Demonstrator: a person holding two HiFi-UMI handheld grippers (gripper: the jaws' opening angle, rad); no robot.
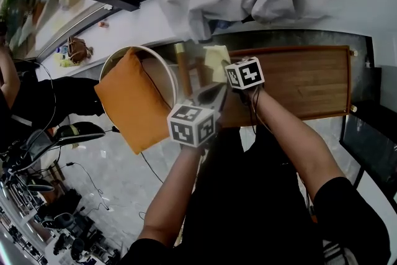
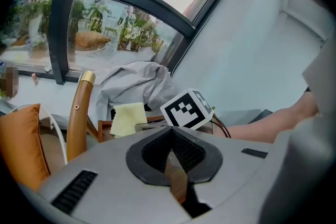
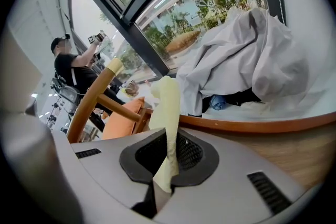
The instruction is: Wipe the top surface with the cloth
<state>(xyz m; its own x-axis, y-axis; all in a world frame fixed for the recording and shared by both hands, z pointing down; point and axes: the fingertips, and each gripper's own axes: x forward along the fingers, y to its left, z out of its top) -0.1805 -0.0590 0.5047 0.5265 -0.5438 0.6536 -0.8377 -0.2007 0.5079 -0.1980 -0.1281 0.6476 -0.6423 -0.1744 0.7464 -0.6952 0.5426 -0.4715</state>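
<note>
Right gripper (image 3: 169, 157) clamps the yellow cloth (image 3: 167, 113) over the wooden tabletop (image 1: 310, 80) — left gripper (image 2: 172, 150) closed, empty, just beside.

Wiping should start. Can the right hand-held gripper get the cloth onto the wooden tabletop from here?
Probably yes: the right hand-held gripper, shut on the cloth, hangs just above the tabletop, and the wood there looks bare.

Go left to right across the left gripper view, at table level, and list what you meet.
Orange cushion → curved wooden chair post with brass cap → pale yellow cloth → right gripper's black-and-white marker cube → person's bare forearm.
</note>
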